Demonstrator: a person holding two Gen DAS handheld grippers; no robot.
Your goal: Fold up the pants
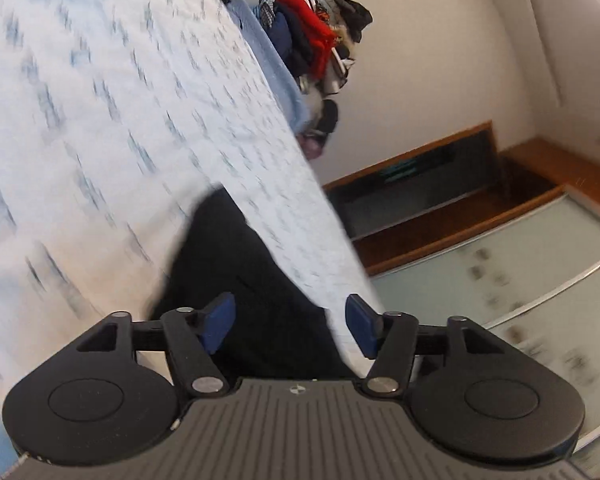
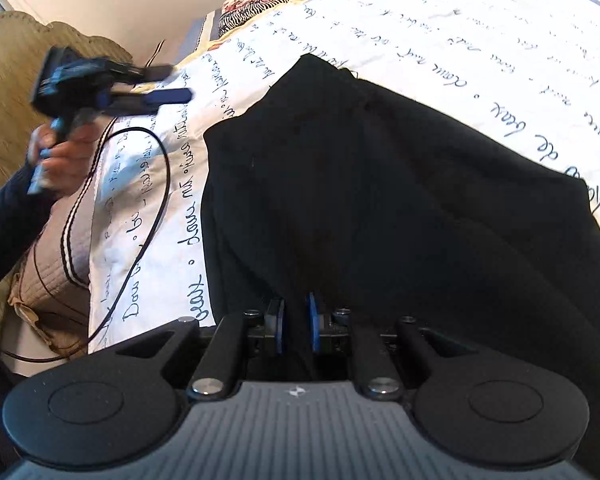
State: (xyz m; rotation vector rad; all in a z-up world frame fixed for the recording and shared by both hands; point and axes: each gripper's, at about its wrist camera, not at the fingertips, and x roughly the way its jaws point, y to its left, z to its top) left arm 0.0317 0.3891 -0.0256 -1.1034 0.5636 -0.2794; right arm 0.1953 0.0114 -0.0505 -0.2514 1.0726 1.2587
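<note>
Black cloth: the pants (image 2: 400,184) lay spread on a white bedsheet (image 2: 440,32) printed with dark handwriting, reaching from the near edge toward the middle of the bed. Right gripper (image 2: 296,328): blue pads pressed together on a fold of the pants at the near edge. Left gripper (image 1: 290,322): fingers spread wide, nothing between them, held in the air to the left by a hand (image 2: 62,156) above the sheet. Also present: a black cable (image 2: 156,200) across the bedding, a heap of clothes (image 1: 316,40) by the far wall.
</note>
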